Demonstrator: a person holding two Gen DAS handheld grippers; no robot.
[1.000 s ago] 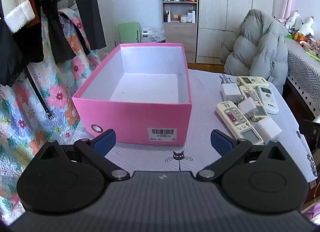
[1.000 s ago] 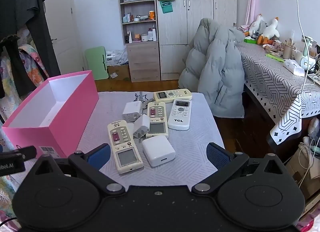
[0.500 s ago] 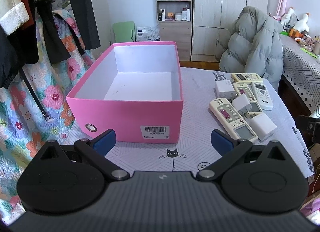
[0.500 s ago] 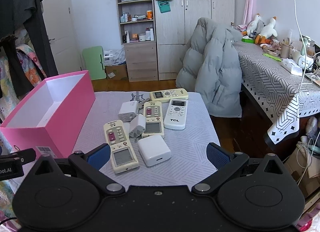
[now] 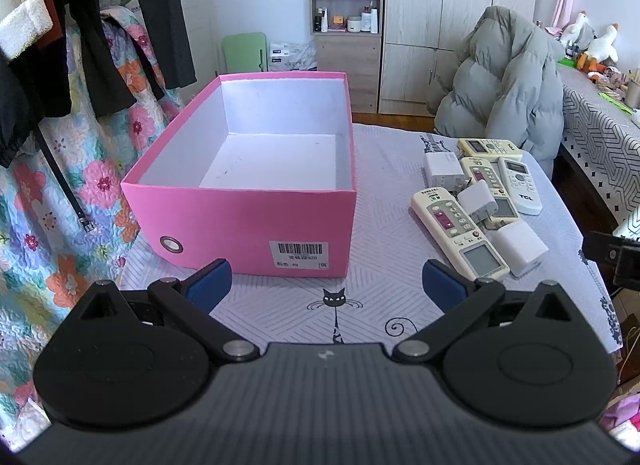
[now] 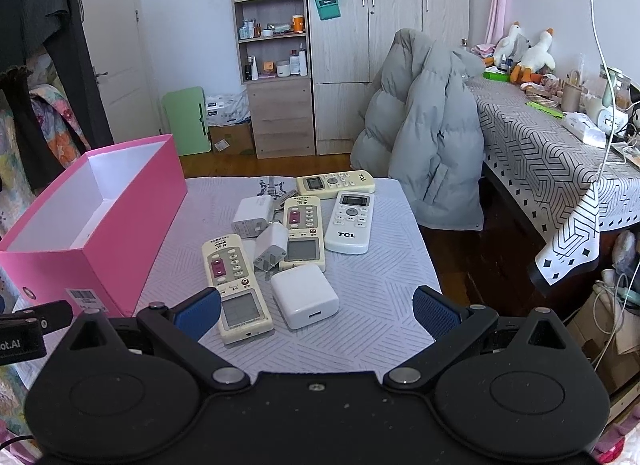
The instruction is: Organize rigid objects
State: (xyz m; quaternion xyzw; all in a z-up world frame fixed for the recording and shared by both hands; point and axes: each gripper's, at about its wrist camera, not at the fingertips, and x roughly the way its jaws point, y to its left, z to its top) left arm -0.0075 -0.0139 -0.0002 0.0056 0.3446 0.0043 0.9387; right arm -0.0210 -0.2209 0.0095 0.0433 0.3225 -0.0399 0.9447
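Blue-padded and spread wide, the left gripper (image 5: 326, 283) and right gripper (image 6: 316, 311) hold nothing above the tabletop (image 6: 372, 329). Just beyond the right one lie four remotes (image 6: 236, 285) and three white chargers (image 6: 305, 297), all loose. To their left the pink box (image 5: 256, 225) stands bare inside; I judge sorting not yet begun.

"TCL" on the white remote (image 6: 348, 221).

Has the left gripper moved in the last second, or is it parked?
Yes. In the left wrist view the pink box and the remotes sit lower and farther left than before, so the left gripper has swung slightly right and tilted up. It is open.
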